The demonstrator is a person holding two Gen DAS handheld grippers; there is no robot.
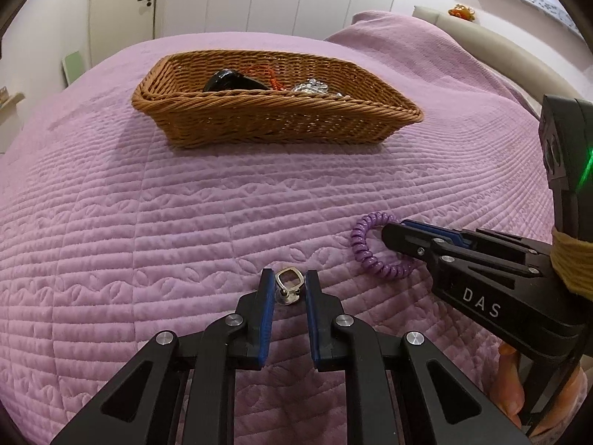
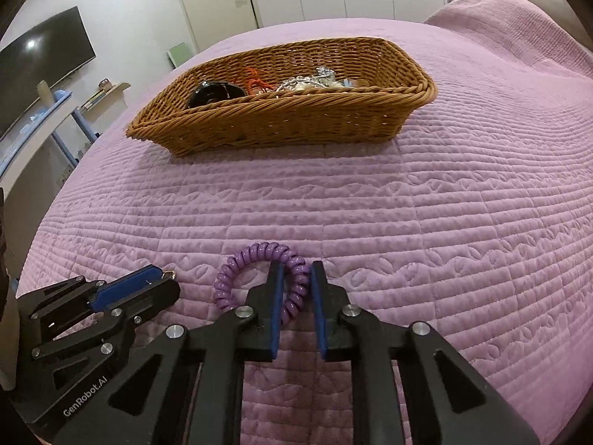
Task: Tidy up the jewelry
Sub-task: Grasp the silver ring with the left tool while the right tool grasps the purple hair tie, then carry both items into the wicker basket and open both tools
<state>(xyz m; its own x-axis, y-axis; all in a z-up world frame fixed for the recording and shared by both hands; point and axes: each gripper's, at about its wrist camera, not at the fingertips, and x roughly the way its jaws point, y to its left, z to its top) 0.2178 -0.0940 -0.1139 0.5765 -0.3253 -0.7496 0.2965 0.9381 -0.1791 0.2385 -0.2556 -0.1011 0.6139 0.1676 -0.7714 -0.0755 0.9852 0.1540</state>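
The left gripper [image 1: 289, 282] pinches the small, light, stiff metal earring [image 1: 288, 284] by its frame, while the right gripper [image 2: 297, 274] squeezes one side of the soft, springy purple coil bracelet [image 2: 259, 278] on the bed [image 2: 407, 222].

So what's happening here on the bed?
A person is tidying jewelry with two handheld grippers. The left gripper is shut on a small silver earring; the right gripper is shut on a purple coil bracelet. Both pieces lie on the purple bedspread. The wicker basket beyond already holds other jewelry.
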